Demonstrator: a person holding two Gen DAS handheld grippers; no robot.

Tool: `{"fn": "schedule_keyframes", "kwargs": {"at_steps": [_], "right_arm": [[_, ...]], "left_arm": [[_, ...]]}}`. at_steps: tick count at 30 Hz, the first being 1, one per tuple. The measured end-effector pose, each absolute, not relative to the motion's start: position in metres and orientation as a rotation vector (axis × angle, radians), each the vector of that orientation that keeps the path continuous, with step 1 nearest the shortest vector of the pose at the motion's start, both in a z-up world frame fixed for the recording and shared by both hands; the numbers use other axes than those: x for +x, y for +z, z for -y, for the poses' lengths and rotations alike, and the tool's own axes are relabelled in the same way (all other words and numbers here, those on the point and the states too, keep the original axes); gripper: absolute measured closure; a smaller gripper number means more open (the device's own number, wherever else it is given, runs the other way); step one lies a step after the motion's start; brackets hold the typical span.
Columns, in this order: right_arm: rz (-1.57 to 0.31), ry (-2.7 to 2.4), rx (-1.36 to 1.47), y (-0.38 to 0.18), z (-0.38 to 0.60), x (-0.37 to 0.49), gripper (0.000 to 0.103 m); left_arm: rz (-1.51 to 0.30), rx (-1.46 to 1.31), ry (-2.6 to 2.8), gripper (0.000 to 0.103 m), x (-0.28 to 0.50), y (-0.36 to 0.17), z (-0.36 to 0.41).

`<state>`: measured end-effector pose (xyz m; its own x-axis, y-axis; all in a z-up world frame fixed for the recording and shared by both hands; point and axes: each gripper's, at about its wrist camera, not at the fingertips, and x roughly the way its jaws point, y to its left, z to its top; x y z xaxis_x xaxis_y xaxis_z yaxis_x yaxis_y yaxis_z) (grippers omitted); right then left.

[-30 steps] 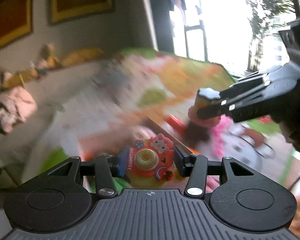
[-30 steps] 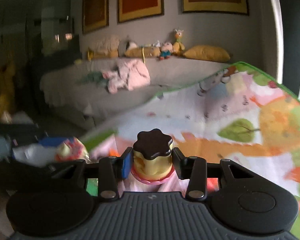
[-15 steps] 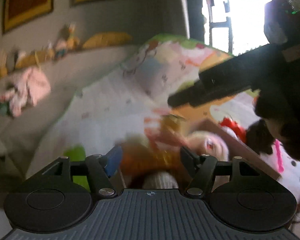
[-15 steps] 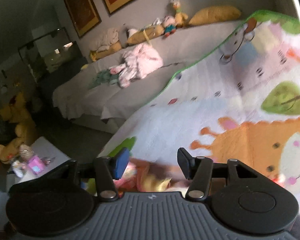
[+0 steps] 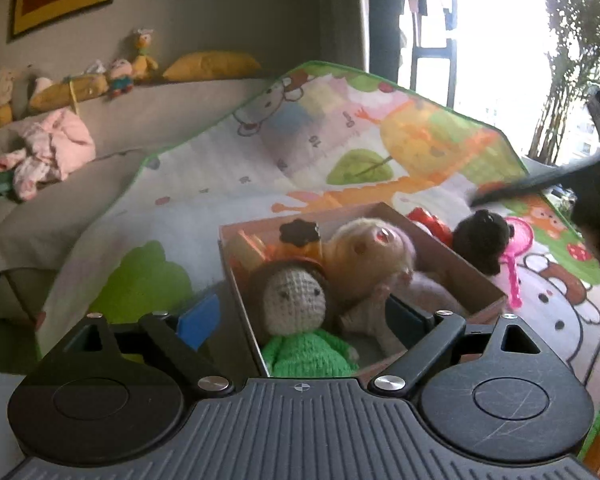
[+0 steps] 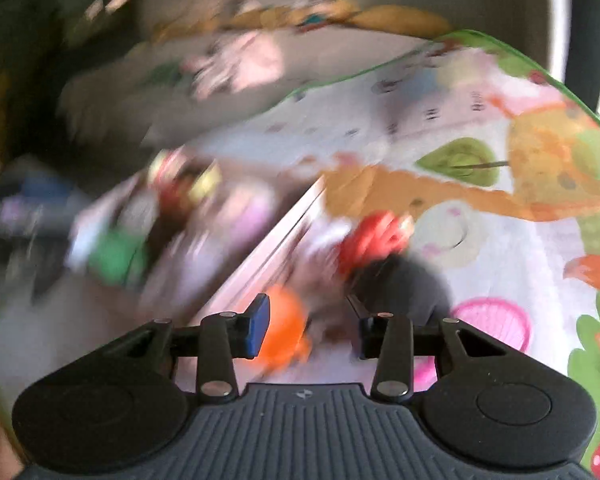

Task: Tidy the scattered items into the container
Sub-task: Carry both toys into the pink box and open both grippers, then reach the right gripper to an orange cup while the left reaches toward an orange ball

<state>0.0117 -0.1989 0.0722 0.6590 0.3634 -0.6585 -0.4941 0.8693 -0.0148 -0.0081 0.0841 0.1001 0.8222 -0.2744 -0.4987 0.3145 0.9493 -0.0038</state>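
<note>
A bright cartoon play mat (image 5: 228,184) covers most of the floor, with a grey couch (image 5: 100,168) running along its far edge and a pink garment (image 5: 56,148) heaped on the seat. On the mat stands a shallow cardboard box (image 5: 476,280), already well filled: a crocheted doll in a green top (image 5: 300,312) lies at the near end, a pale plush toy (image 5: 364,252) is slumped against it, and a dark flower-shaped lid (image 5: 299,232) shows at the far end among orange pieces.

Just outside the box's right wall, a black plush toy (image 5: 484,240) sits on the mat with a red toy (image 5: 428,220) beside it and a pink toy net (image 5: 516,248) touching it on the other side.

The left tool (image 5: 304,324) hangs above the near end of the box; its jaws are spreading wide and grip nothing, with the green doll lying below the gap.

The right tool (image 6: 308,328) is low over the mat beside the box, in a badly smeared view. Its jaws are closing; an orange blob (image 6: 284,332) sits against the blue pad, but the blur is too heavy to tell whether it is pinched. The black plush toy and red toy lie just ahead of it.
</note>
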Motion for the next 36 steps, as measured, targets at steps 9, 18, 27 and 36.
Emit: {"fn": "schedule_keyframes", "kwargs": {"at_steps": [9, 18, 27, 36], "right_arm": [[-0.654, 0.542, -0.422, 0.042, 0.167, -0.004, 0.064], [-0.645, 0.653, -0.383, 0.033, 0.173, -0.01, 0.098], [-0.717, 0.498, 0.293, 0.039, 0.306, -0.026, 0.098], [-0.631, 0.236, 0.359, 0.023, 0.367, -0.074, 0.078]], "left_arm": [[-0.61, 0.04, -0.296, 0.009, -0.027, 0.098, -0.082], [-0.589, 0.057, -0.33, 0.008, -0.056, 0.1, -0.027], [-0.602, 0.176, -0.41, 0.008, -0.08, 0.103, 0.035], [-0.624, 0.395, -0.661, 0.007, -0.05, 0.08, 0.15]]}}
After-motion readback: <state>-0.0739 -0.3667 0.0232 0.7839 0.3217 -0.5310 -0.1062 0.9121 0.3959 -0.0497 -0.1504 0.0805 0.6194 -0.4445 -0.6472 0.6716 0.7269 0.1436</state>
